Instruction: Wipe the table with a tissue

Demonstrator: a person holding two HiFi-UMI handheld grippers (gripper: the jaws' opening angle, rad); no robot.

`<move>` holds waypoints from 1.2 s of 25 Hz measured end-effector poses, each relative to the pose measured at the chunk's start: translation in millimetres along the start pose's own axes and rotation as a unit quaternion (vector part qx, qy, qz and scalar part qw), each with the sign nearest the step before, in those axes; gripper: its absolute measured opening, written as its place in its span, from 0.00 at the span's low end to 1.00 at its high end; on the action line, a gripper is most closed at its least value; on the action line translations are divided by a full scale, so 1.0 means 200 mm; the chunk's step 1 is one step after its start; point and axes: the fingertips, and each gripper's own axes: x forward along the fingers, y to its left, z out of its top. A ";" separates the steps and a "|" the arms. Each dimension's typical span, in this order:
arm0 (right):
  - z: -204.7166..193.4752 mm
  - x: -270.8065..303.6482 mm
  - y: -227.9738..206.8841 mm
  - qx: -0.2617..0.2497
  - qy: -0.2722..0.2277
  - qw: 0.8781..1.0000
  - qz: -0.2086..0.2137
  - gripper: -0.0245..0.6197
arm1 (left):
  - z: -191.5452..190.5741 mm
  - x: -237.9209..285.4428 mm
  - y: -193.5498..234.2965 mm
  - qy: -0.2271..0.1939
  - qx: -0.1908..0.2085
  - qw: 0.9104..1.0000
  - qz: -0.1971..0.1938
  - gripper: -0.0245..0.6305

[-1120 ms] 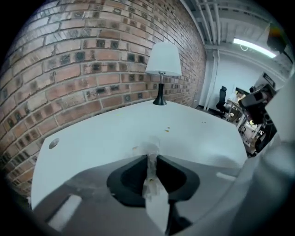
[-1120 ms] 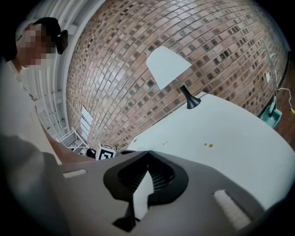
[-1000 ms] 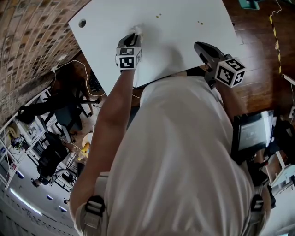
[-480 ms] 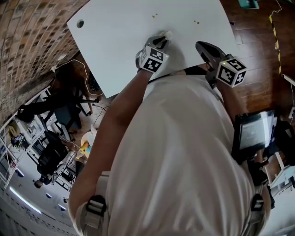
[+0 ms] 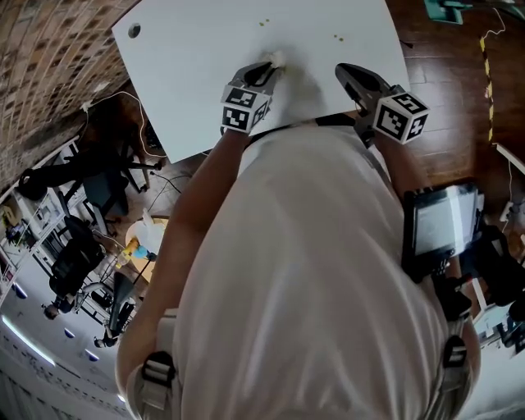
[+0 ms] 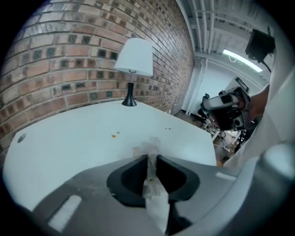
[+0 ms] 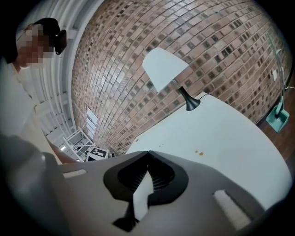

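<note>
The white table [image 5: 189, 74] looks only partly wiped: the left hand-held gripper [image 5: 267, 70] pinches a crumpled tissue [image 5: 275, 59] against it near the front edge, the right hand-held gripper [image 5: 351, 75] hovers closed and empty, and small brown spots [image 5: 263, 23] beyond the tissue are yet to be wiped

The person's white-shirted torso [image 5: 312, 271] hides the near edge of the white tabletop [image 5: 189, 82], whose far side runs off the head view's top edge. Scattered orange-brown specks [image 5: 263, 23] are too small to identify. The crumpled white tissue [image 6: 148, 150] sits mostly buried between the jaws of the left gripper [image 6: 151, 159].
</note>
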 end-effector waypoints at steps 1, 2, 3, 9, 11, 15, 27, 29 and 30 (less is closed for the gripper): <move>0.00 -0.01 -0.01 -0.003 0.002 1.000 0.003 0.05 | -0.01 -0.01 0.03 -0.005 -0.009 1.000 0.013 0.14; 0.00 -0.02 -0.01 -0.006 0.004 1.000 0.007 0.05 | -0.02 -0.02 0.05 -0.010 -0.019 0.999 0.026 0.14; 0.00 -0.02 -0.02 -0.010 0.006 1.000 0.011 0.05 | -0.02 -0.03 0.08 -0.013 -0.029 0.999 0.039 0.14; 0.07 0.05 0.00 -0.016 0.022 0.999 0.044 0.05 | 0.10 -0.15 0.26 -0.023 -0.051 0.992 0.108 0.14; 0.07 0.06 -0.03 -0.018 0.033 0.998 0.055 0.05 | 0.08 -0.12 0.27 -0.025 -0.070 0.990 0.119 0.14; 0.09 0.08 -0.03 -0.025 0.046 0.995 0.082 0.05 | 0.02 -0.11 0.32 -0.030 -0.106 0.984 0.142 0.14; 0.15 0.08 -0.06 -0.018 0.038 0.995 0.096 0.05 | 0.04 -0.19 0.54 -0.035 -0.185 0.957 0.220 0.15; 0.15 0.07 -0.07 -0.016 0.034 0.995 0.091 0.05 | 0.09 -0.16 0.56 -0.055 -0.200 0.957 0.204 0.15; 0.14 0.07 -0.08 -0.017 0.033 0.995 0.088 0.05 | 0.11 -0.14 0.57 -0.067 -0.208 0.956 0.193 0.15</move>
